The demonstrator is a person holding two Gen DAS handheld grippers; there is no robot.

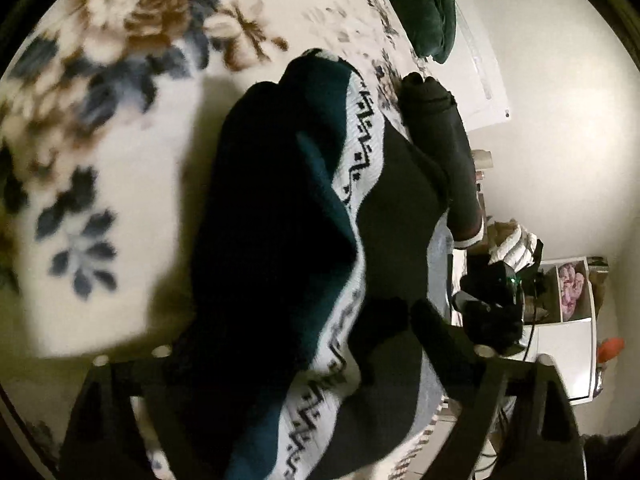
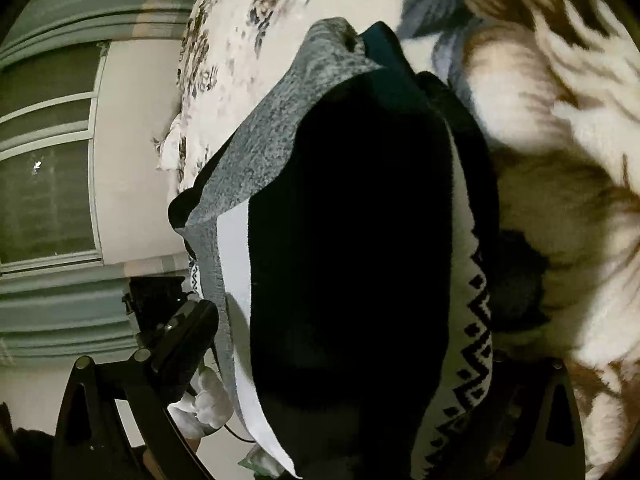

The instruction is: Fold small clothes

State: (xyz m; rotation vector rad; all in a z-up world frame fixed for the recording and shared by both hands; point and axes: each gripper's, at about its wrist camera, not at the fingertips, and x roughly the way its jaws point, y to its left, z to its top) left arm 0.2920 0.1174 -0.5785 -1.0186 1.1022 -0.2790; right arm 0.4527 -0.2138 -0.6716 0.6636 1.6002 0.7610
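A small knit sweater [image 1: 288, 216] in black, teal, white zigzag band and grey hangs lifted above the floral blanket [image 1: 120, 80]. My left gripper [image 1: 404, 308] is shut on its dark fabric near the lower edge. In the right wrist view the same sweater [image 2: 348, 240] fills the middle and drapes over my right gripper, hiding its fingertips; the gripper seems shut on it. The other gripper with a white-gloved hand shows at the right of the left wrist view [image 1: 496, 288] and at the lower left of the right wrist view [image 2: 176, 332].
A dark sock or sleeve [image 1: 440, 136] lies on the blanket by the bed's edge. A dark green cushion [image 1: 428, 4] sits at the top. A white shelf unit [image 1: 568, 344] stands off the bed. A window [image 2: 48, 152] and wall are at left.
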